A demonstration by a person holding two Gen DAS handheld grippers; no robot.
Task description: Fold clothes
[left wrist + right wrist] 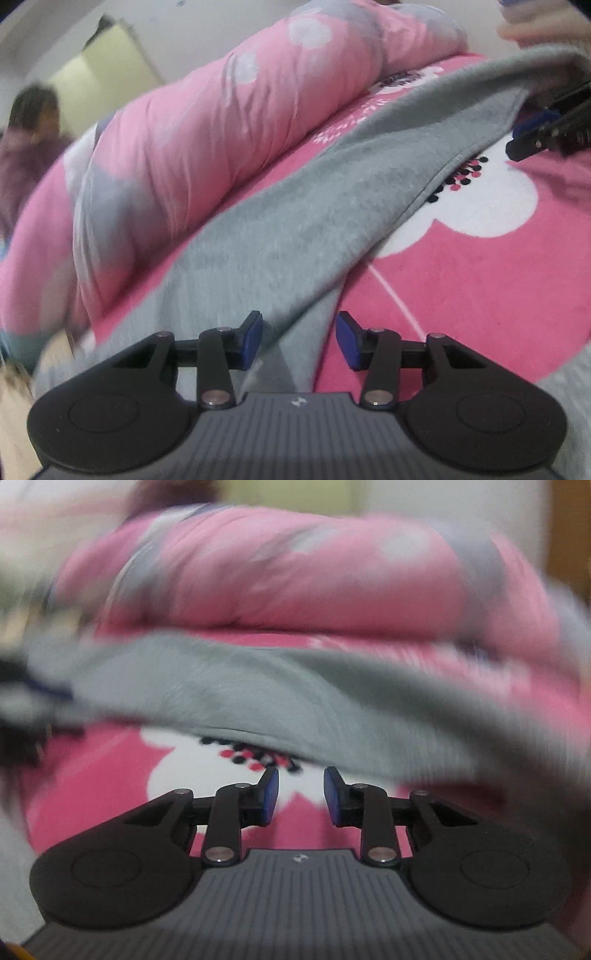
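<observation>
A grey garment lies stretched across a pink bedspread with a white flower print. My left gripper is open, its blue pads on either side of a fold of the grey fabric near its lower end. My right gripper is open and empty, just below the grey garment's hem, over the white flower. The right gripper also shows in the left wrist view at the far right, by the garment's far edge. The right wrist view is blurred.
A rolled pink and grey quilt lies along the far side of the bed, also in the right wrist view. A person in purple sits at the far left. A pale yellow cupboard stands behind.
</observation>
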